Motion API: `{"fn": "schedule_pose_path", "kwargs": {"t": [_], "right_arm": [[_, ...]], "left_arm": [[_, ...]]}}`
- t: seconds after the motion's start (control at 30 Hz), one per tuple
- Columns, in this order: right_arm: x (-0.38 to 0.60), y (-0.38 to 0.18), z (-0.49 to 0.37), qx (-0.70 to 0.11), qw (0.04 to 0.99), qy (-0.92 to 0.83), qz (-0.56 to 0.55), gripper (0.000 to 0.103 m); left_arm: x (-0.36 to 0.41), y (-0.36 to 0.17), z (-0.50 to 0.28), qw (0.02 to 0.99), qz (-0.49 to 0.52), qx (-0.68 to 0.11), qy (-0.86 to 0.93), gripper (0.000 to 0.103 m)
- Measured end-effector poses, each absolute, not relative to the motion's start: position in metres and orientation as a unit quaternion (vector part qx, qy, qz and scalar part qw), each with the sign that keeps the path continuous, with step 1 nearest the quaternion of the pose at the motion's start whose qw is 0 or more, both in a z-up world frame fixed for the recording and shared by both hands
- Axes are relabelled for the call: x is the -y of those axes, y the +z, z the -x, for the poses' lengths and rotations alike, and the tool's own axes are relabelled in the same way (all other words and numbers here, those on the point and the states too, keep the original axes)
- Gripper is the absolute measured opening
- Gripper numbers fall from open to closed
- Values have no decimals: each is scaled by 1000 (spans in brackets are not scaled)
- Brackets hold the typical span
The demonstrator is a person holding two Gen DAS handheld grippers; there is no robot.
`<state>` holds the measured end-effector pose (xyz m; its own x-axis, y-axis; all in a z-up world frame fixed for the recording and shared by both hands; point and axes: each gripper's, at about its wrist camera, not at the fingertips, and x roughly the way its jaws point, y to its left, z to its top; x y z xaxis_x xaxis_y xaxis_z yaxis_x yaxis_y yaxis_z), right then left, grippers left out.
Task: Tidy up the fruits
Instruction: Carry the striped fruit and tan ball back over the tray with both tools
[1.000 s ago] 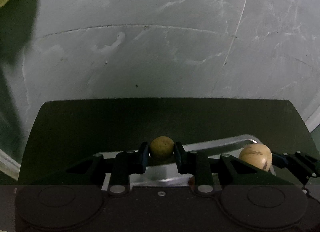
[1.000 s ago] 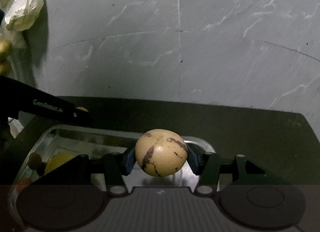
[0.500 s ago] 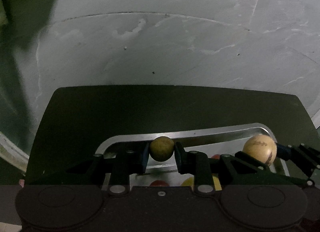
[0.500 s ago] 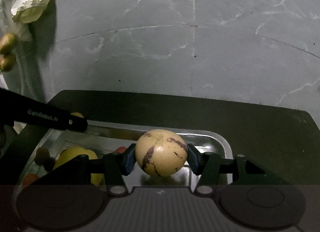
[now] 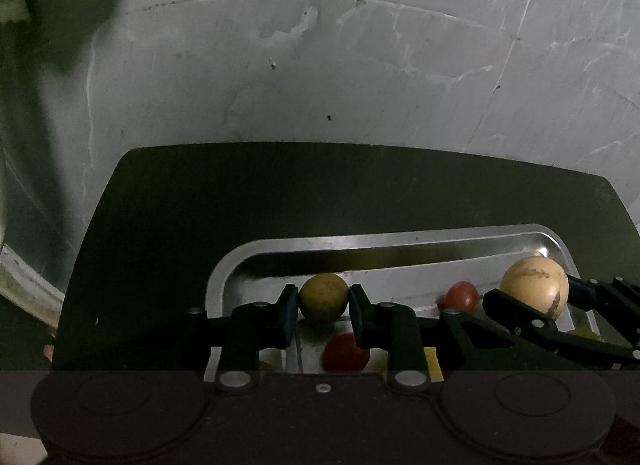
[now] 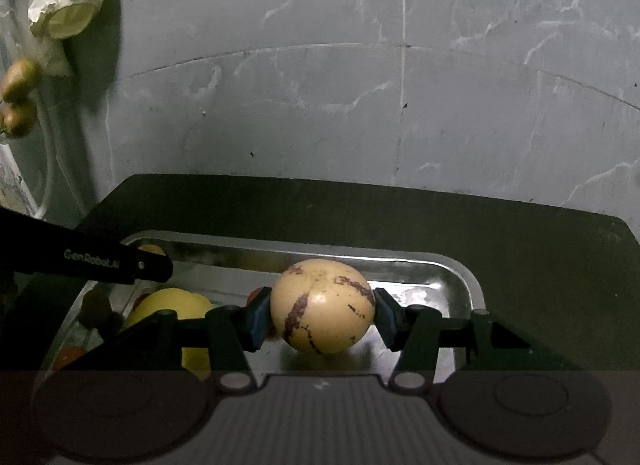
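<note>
Now the left hand-held gripper (image 5: pixel 323 311) pinches a small yellow-green fruit (image 5: pixel 323 297) above the steel tray (image 5: pixel 400 243), while the right hand-held gripper (image 6: pixel 323 315) clamps a pale brown-streaked fruit (image 6: pixel 323 311) over the tray's right end, on the dark desk (image 6: pixel 520 241).

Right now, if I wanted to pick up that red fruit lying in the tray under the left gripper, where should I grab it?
Grip the red fruit across its widest middle, coming straight down from above. It looks round, and the tray walls likely block a side approach.
</note>
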<state>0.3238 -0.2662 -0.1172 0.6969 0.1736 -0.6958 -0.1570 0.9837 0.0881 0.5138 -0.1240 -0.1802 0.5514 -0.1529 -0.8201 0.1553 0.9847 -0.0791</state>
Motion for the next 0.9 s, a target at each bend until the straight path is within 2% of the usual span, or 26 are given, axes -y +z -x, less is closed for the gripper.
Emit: {"fn": "schedule_pose_path", "kwargs": {"t": [0.9], "right_arm": [[267, -126, -322, -398, 913, 85, -16, 58]], "left_arm": [[122, -186, -510, 879, -3, -471, -78, 29]]}}
